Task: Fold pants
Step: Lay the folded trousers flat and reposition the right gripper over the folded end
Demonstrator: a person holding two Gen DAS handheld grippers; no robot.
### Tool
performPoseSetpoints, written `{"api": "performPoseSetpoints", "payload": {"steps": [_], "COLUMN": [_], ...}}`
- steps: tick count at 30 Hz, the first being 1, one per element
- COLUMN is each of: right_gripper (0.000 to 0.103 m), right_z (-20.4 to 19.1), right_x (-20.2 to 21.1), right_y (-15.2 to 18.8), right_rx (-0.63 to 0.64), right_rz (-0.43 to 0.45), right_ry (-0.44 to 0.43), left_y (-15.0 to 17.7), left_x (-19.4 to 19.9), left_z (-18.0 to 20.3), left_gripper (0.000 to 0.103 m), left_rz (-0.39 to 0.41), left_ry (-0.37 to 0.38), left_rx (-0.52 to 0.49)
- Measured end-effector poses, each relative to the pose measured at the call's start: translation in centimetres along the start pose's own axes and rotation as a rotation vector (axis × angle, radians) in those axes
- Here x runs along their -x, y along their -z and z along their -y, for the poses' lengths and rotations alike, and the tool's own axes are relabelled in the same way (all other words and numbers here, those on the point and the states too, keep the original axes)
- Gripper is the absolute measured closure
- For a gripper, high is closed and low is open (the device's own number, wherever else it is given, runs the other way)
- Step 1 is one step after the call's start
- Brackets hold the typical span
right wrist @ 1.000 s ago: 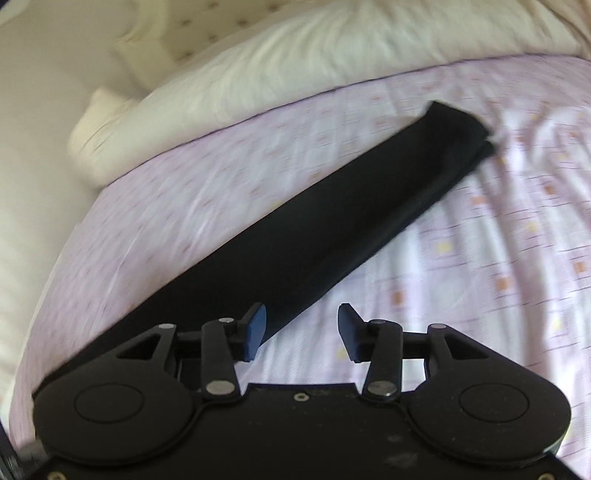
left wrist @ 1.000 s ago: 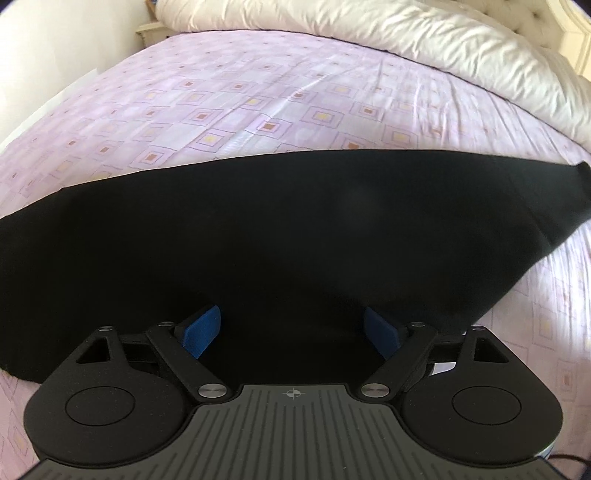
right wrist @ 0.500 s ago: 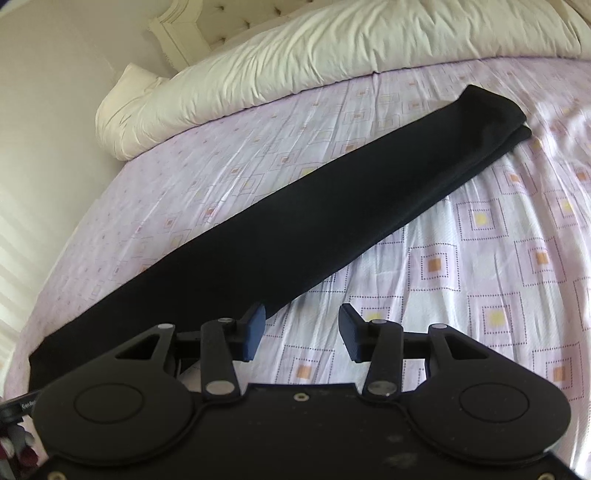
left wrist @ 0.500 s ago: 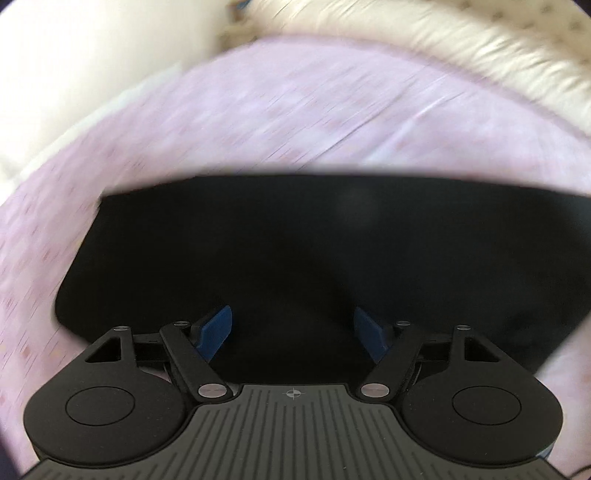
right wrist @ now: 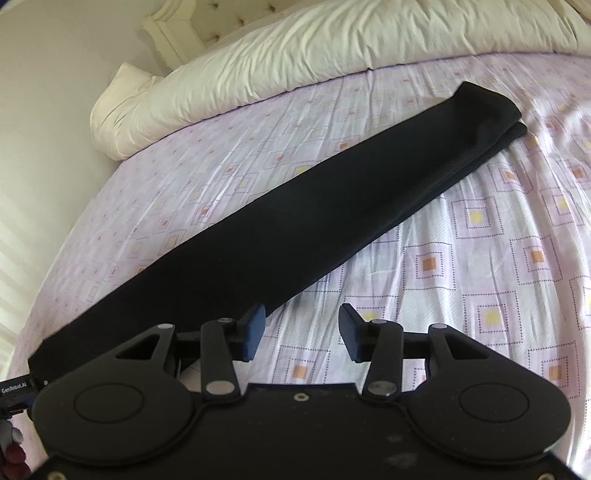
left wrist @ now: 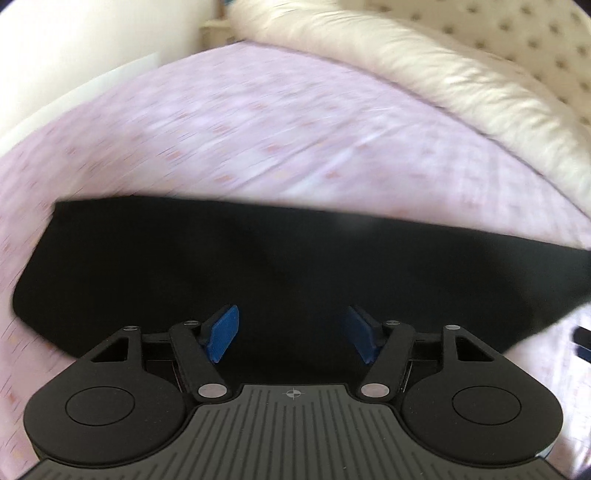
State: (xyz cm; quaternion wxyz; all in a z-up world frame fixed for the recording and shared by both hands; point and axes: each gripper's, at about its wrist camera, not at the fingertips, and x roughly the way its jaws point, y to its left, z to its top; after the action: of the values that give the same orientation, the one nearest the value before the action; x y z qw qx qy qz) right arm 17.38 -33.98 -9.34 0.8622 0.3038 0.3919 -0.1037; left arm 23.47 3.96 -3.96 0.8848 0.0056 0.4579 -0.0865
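Note:
Black pants [right wrist: 295,229] lie flat on the bed as one long strip, legs stacked, running from lower left to the leg ends at upper right. In the left wrist view the pants [left wrist: 295,266] fill the middle as a wide dark band with a squared end at the left. My left gripper [left wrist: 290,334] is open and empty, hovering over the dark cloth. My right gripper [right wrist: 301,332] is open and empty, above the sheet just beside the pants' near edge.
The bed has a lilac sheet with square patterns [right wrist: 480,295]. A cream duvet [right wrist: 332,48] is bunched along the head of the bed, below a tufted headboard [left wrist: 517,33]. A cream wall [right wrist: 55,110] lies to the left.
The left gripper has swung toward the pants' left end, so that squared end is now in view, with motion blur. The right gripper's view has risen and steadied. Both stay open.

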Motion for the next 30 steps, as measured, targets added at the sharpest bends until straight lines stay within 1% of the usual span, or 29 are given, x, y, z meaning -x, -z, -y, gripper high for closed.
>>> {"api": "performPoseSetpoints", "payload": {"steps": [4,8,10,13,17,19,25,28,30], "right_gripper": [0.056,0.056,0.056,0.055,0.054,0.054,0.053,0.051,0.051], "right_z": [1.6,4.2,6.2,10.1,14.7,16.3,19.7,20.4,20.8], "right_x": [0.6,1.1,1.1,0.8,-0.3,-0.9,-2.4,-3.1,-3.4], "right_y": [-1.6,-4.5,-6.2,-8.8,-11.6,-12.6,-13.8,-14.1,-14.3], "right_rx": [-0.064,-0.076,-0.077,-0.115,-0.162,-0.190,-0.282,-0.328,-0.361], "right_rz": [-0.015,-0.006,-0.003,-0.010,-0.020,-0.029,-0.030,-0.004,0.008], "right_ry": [-0.017,-0.008,0.016,0.047,0.109,0.117,0.062,0.025,0.004], "left_y": [-1.1,-1.4,-1.3,-1.5,-1.7,-1.9,-1.7,-0.9,-0.6], "left_x": [-0.5,-1.5,-2.1,-3.3,-5.0,-5.9,-9.0,-9.3,-9.2], "left_z": [4.8,9.1,10.9,13.3,16.2,17.6,20.4,21.7,22.1], "left_gripper": [0.040,0.040,0.040,0.040,0.040,0.040,0.040,0.038,0.037], "left_rz": [-0.009,-0.018,-0.026,-0.041,-0.059,-0.068,-0.132,-0.110,-0.103], "left_ry": [0.070,0.096,0.109,0.124,0.143,0.156,0.173,0.120,0.103], "left_rx": [-0.060,-0.125,-0.149,-0.181,-0.213,-0.224,-0.231,-0.309,-0.326]}}
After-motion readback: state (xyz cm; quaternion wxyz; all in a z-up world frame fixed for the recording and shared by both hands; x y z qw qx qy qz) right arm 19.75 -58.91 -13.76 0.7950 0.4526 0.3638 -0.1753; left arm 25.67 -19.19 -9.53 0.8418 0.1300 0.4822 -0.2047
